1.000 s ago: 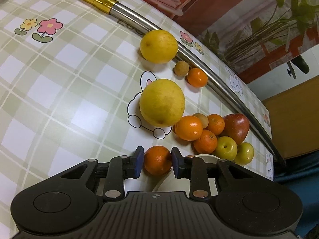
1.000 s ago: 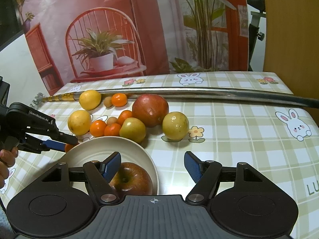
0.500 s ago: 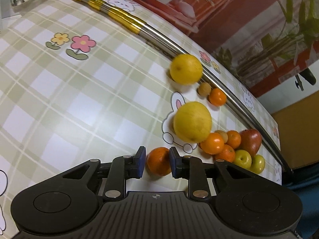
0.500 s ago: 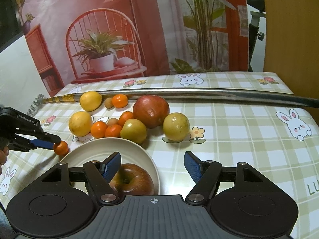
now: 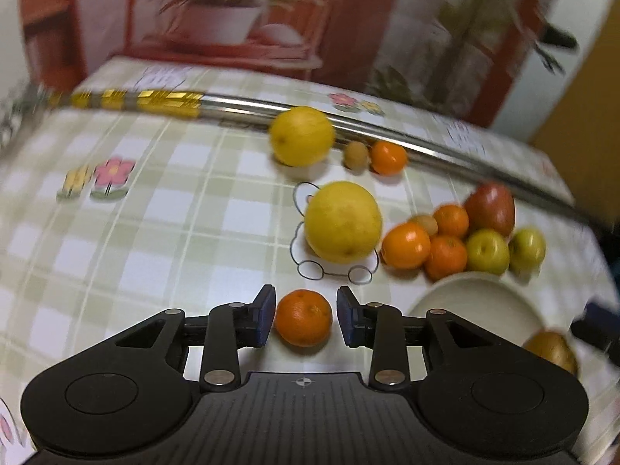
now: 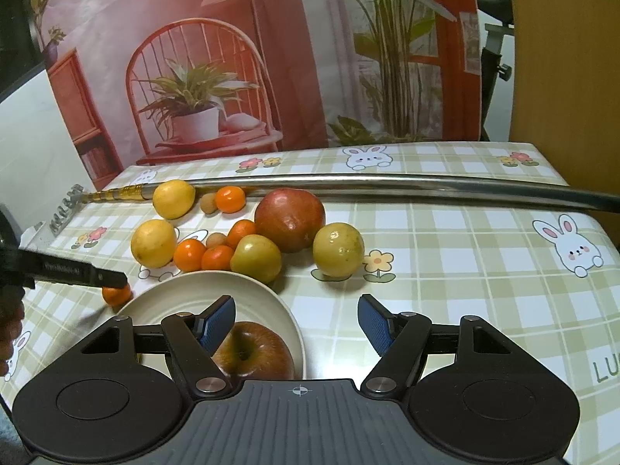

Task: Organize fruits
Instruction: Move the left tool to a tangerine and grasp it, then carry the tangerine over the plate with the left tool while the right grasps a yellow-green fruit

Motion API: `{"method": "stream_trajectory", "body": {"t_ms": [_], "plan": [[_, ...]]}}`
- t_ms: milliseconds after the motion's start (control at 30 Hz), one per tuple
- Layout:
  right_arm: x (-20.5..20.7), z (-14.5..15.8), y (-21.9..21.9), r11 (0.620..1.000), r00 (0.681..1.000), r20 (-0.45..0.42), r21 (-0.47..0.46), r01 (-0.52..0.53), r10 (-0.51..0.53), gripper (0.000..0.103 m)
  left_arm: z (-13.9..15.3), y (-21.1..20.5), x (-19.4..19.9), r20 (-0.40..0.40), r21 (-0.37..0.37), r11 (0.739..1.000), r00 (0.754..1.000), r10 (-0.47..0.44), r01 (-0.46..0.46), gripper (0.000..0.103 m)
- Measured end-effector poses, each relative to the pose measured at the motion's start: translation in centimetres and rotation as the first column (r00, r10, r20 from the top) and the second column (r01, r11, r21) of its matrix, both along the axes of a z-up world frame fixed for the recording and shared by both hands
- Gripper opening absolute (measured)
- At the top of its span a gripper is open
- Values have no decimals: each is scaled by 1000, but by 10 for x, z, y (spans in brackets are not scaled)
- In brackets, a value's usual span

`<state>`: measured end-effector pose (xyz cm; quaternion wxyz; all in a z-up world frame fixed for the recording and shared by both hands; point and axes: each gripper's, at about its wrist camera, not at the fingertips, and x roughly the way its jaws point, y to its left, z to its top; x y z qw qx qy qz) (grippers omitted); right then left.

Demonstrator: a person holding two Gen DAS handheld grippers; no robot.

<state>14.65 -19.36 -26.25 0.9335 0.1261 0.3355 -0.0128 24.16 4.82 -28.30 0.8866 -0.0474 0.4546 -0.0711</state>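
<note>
Left tool (image 5: 304, 319): your two blue pads stand apart on either side of a small mandarin (image 5: 303, 322). There is a visible gap on each side, so nothing is clamped.
Mandarin: it rests on the checked desk (image 5: 155, 240), just left of the white plate (image 5: 471, 298) in the left wrist view. From the right wrist view the same fruit (image 6: 116, 294) peeks out under the tip of your left tool (image 6: 112, 279), beside the plate's left rim.
Right tool (image 6: 296, 319): pads spread wide and holding nothing. It hangs over the near part of the plate (image 6: 267, 294).
Plate: it carries one red-brown apple (image 6: 254, 350), stem hollow facing up, partly behind your right tool's left pad.
Loose pile: just beyond the plate's far rim lie three more mandarins (image 6: 189, 254), a small tan fruit (image 6: 215, 239), a yellow-green apple (image 6: 255, 259) and a big red apple (image 6: 290, 220), all bunched and touching. A second yellow-green apple (image 6: 338, 249) sits just to the right of the bunch.
Yellow fruit: one large round one (image 6: 153, 243) lies at the left end of the bunch, over a bunny print. Another (image 6: 173, 198) lies farther back against the metal rod (image 6: 387, 184).
Far group: a small tan fruit (image 6: 207, 204) and one mandarin (image 6: 230, 199) sit beside the far yellow fruit, close to the rod.
Rod: it runs across the far side of the desk from left to right, with gold bands at its left end.
Left wrist view: blurred toward the edges, so the plate's contents there are hard to read.
</note>
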Motion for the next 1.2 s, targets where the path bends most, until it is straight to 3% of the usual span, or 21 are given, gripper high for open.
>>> {"method": "stream_trajectory", "body": {"t_ms": [100,233,567,967,1200], "plan": [[0,0,0,1000,1000,0,1,0,0,67,-2,-9,-3,29,72,997,999,-44,41,37],[0,0,-1,1000,1000,0,0,0,0,67,-5,-11,-3,26,101,994,998,-55,52,37],[1,0,-2,1000,1000,-2,0,0,0,67,-10,-8,-7,18,84,995,998,-59,57,36],[5,8,-19,999,999,39,-36,30,-29,67,28,-17,-35,144,26,997,987,-70,67,36],[35,11,-36,997,998,60,-80,12,-7,61,36,-27,-48,179,11,996,980,-86,85,36]]}}
